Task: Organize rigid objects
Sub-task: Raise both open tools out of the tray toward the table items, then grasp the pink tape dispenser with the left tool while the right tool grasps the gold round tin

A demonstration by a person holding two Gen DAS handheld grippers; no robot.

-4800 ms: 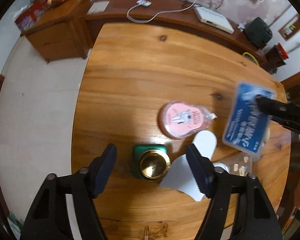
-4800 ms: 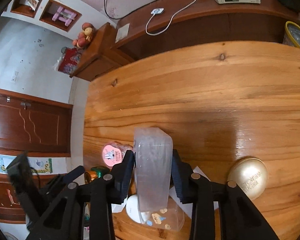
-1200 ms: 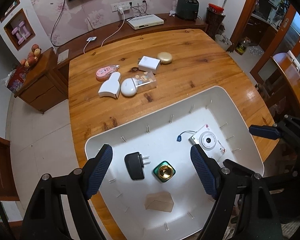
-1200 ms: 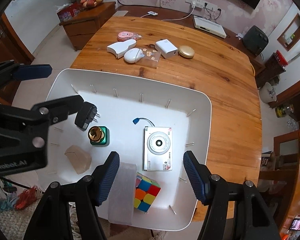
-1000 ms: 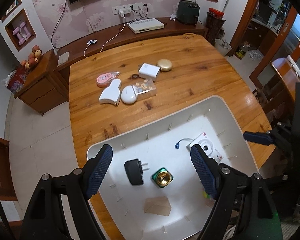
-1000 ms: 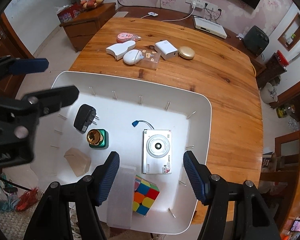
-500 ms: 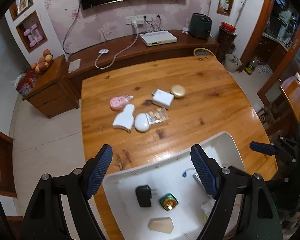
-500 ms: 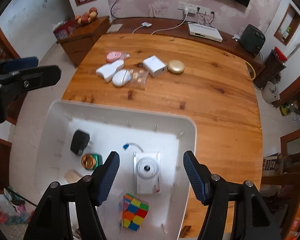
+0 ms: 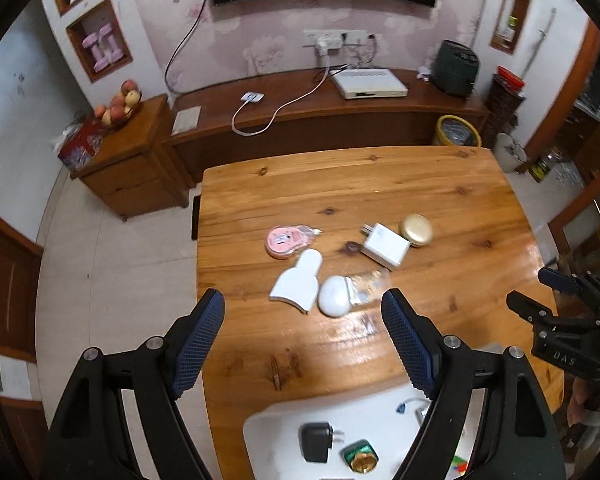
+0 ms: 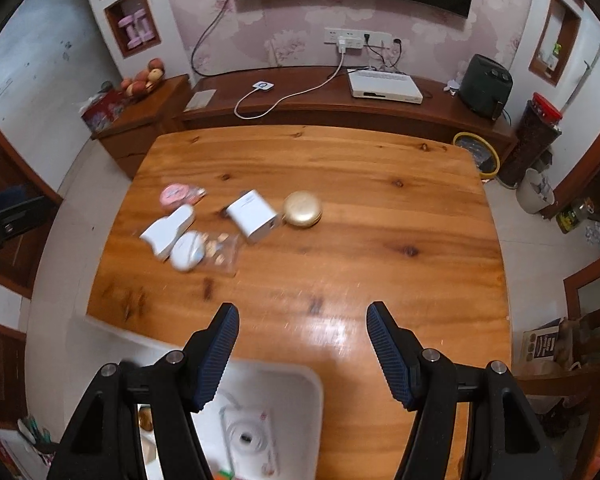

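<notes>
Both claws hang above the near part of the wooden bench [image 9: 440,200], pointing steeply down, and both are empty. The left claw [image 9: 302,344] has its jaws spread wide with only bare wood and the white tray's far rim between them. The right claw [image 10: 302,350] is also parted, with nothing between its blue ribbed pads [image 10: 392,356].

The white tray [image 9: 276,420] sits at the near edge of the bench. In the left wrist view it holds a black plug adapter [image 9: 315,442] and, just beside it, a green bottle with a gold cap [image 9: 361,457]; a corner of a coloured cube [image 9: 458,465] peeks past the claw's right finger. In the right wrist view a white camera [image 10: 246,436] lies in the tray face up.

Further out on the bench, well apart from the tray, a group of things lies loose. A pink round case [image 9: 286,240] is at the far left, with a white curved piece [image 9: 296,286] nearer and a white oval case [image 9: 334,300] touching its side. A small clear packet [image 9: 368,284] lies against the oval case. A white charger block [image 9: 384,245] sits beyond it, and a gold compact [image 9: 416,230] rests just beside the charger.

The right claw shows at the right edge of the left wrist view, over the bench edge.
</notes>
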